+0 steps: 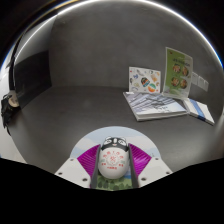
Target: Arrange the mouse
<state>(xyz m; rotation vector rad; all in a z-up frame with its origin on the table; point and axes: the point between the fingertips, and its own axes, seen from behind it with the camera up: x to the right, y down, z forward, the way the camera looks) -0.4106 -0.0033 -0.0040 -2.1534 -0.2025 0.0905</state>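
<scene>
A white computer mouse (112, 160) with red printed markings and a dark front end sits between my two fingers. The magenta pads (90, 157) press against both of its sides. My gripper (112, 162) is shut on the mouse and holds it above a dark grey tabletop (80, 115). The underside of the mouse is hidden.
A stack of papers and booklets (160, 104) lies on the table beyond the fingers to the right, with two colourful printed cards (178, 72) standing upright behind it. A dark object (10, 108) sits at the table's far left edge.
</scene>
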